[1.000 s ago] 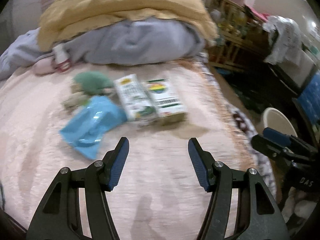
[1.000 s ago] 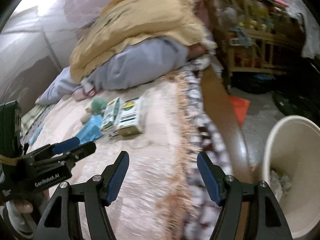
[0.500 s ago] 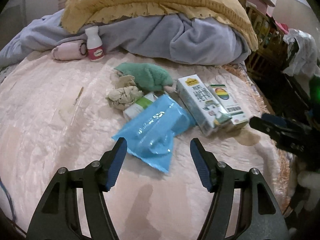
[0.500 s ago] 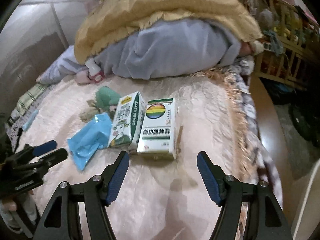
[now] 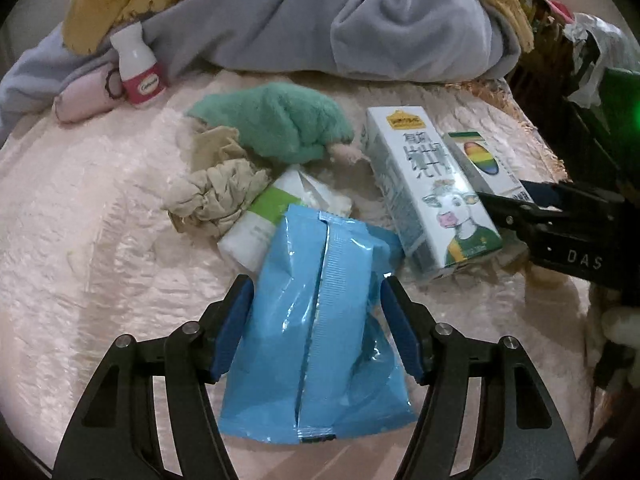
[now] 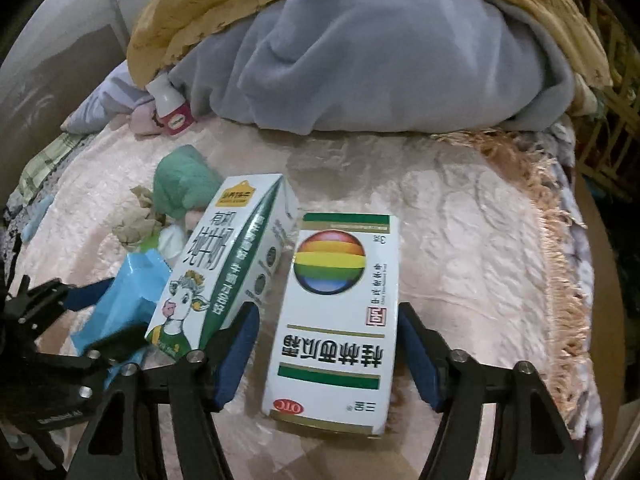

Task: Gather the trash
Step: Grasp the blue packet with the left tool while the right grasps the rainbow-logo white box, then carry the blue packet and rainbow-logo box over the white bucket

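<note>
Both grippers spread wide over bed trash – nothing picked up yet.

Left gripper [image 5: 316, 328] straddles the blue wrapper [image 5: 320, 320], fingers apart on either side w/o squeezing; right gripper [image 6: 326, 354] likewise brackets the medicine box [image 6: 338, 320], unclenched, box lying flat on the pink bedspread [image 6: 460, 240]. From the left cam: milk carton [image 5: 432, 196] lies at 1 o'clock of the wrapper, touching the box's side; crumpled tissue [image 5: 218, 196] and a white-green tube [image 5: 264, 220] at 11, tube partly under the wrapper; green cloth [image 5: 276, 124] at 12; small pink-label bottle [image 5: 138, 68] far off at 10 by the blankets. Judging by this, collecting is barely begun – all pieces on the bed, no bin in view. Next likely: close on wrapper & box.
</note>
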A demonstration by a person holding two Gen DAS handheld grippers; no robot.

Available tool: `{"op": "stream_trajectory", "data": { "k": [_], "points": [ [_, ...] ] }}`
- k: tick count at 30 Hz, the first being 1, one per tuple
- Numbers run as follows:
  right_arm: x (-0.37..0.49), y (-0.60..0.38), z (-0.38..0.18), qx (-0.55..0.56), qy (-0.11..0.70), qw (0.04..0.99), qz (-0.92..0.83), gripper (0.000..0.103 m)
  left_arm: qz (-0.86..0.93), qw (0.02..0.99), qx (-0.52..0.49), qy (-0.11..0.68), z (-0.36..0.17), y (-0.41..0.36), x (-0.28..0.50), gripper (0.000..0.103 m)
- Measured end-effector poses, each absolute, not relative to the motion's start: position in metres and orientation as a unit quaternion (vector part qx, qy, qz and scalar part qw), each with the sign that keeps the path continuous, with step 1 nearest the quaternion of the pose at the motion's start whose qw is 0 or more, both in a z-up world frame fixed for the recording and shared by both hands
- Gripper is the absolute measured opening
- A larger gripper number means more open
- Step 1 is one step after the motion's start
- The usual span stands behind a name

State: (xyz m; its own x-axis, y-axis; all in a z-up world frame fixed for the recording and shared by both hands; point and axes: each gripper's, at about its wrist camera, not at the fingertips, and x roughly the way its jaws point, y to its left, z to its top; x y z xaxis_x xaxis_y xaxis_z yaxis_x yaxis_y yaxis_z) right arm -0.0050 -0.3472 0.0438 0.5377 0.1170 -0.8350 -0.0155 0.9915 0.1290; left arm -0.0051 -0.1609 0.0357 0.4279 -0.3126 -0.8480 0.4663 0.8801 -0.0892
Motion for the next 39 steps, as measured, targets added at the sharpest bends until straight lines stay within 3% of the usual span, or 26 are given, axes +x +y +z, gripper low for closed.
{"op": "stream_trajectory", "data": {
  "k": [1, 2, 5, 18, 39],
  "points": [
    [-0.006, -0.346, 0.044, 0.052, 0.478, 0.876, 0.038, 0.052, -0.233, 0.840, 0.074, 0.484, 0.035, -0.160, -0.006, 0.061],
    [-0.009, -0.347, 0.045, 0.051, 0.475, 0.878, 0.037, 0.051, -0.240, 0.838, 0.061, 0.487, 0.035, -0.158, -0.009, 0.047],
    [-0.026, -0.353, 0.051, 0.064, 0.466, 0.882, 0.040, 0.049, -0.247, 0.832, 0.040, 0.496, 0.038, -0.152, -0.021, 0.036],
    [-0.128, -0.371, 0.088, 0.131, 0.421, 0.895, 0.062, 0.049, -0.263, 0.850, 0.016, 0.456, 0.089, -0.153, -0.100, 0.035],
    [-0.233, -0.433, 0.129, 0.143, 0.367, 0.919, -0.014, 0.049, -0.318, 0.854, 0.060, 0.407, 0.127, -0.255, -0.162, 0.036]
  ]
}}
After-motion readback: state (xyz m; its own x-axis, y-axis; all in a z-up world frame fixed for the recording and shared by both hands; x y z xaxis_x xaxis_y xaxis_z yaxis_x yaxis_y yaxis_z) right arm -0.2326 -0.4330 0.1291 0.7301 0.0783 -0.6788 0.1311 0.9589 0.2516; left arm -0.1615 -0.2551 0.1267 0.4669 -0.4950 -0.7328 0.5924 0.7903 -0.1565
